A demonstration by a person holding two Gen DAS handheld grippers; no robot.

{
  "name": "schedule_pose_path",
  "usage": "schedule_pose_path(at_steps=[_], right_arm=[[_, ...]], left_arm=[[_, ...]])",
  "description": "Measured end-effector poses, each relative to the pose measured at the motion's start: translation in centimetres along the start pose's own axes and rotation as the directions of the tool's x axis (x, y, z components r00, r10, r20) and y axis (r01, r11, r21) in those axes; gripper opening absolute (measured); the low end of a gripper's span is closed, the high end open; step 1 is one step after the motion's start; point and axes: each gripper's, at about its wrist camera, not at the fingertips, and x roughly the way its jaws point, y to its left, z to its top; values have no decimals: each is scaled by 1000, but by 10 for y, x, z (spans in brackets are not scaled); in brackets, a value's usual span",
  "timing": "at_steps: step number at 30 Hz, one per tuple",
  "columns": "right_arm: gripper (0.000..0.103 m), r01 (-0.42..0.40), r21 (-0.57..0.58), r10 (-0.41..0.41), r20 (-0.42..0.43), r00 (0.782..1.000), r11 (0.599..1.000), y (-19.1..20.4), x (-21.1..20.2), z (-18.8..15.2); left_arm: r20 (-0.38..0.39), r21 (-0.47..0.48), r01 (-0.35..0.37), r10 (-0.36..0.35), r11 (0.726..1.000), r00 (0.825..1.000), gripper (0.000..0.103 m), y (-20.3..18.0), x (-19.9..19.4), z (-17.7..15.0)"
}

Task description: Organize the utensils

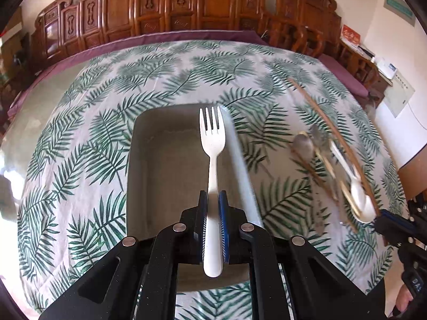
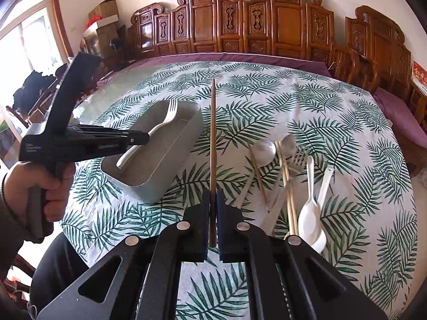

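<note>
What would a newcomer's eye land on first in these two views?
The white plastic fork clamped upright in the left gripper, poised over the grey rectangular tray. Next, the brown wooden chopstick gripped by the right gripper, with the jumble of spoons and chopsticks lying right of the tray.

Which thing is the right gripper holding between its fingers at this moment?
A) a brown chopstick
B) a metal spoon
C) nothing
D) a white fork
A: the right gripper is shut on a thin brown chopstick that points up over the tablecloth; the white fork is in the left gripper.
</note>
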Motion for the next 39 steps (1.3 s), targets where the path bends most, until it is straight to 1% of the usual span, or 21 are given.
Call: schedule_pose_path(at_steps=[4,8,11,12,17,21,23,24,25,26,28,31,36,39], right_arm=[[6,-3,0,3,-15,1000,1000,5,8,3],[6,-10,-1,10,-23,1000,1000,10,14,6],[6,-19,-4,18,-29,999,1000,16,18,9],[6,-23,-3,23,-31,999,1000,18,20,11],[6,-59,0,58,-46,997,998,34,33,19],[6,-92,13,92,-64,994,996,50,45,26],[6,-104,18,105,-79,991,994,60,54,31],[6,-106,17,107,-86,991,994,64,57,33],[6,-106,15,107,-95,990,994,67,61,35],[6,-107,15,108,-103,989,994,71,65,36],[6,-111,20,113,-114,987,994,77,71,40],[6,-132,55,138,-136,981,990,82,85,46],[6,-125,83,138,-175,975,989,89,104,50],[6,-120,92,136,-190,972,988,91,112,50]], left_arm=[[-21,1,-16,16,1000,1000,8,8,13,0],[-28,-7,-22,22,1000,999,8,14,17,2],[-22,-20,-13,12,1000,1000,13,20,13,3],[-15,-20,-13,13,1000,1000,16,23,10,3],[27,-24,-14,14,1000,1000,21,37,-13,1],[58,-16,-35,36,999,998,31,50,-29,0],[72,-15,-43,44,999,996,39,58,-36,-1],[79,-18,-44,45,999,996,47,63,-40,-1],[87,-21,-48,50,999,995,52,67,-43,-1],[93,-24,-53,55,998,994,53,72,-46,-1],[105,-32,-62,65,998,992,64,80,-52,-2],[121,-39,-72,77,997,990,72,92,-60,-5],[130,-55,-77,83,996,988,78,107,-67,-9],[135,-64,-73,81,995,988,79,114,-71,-12]])
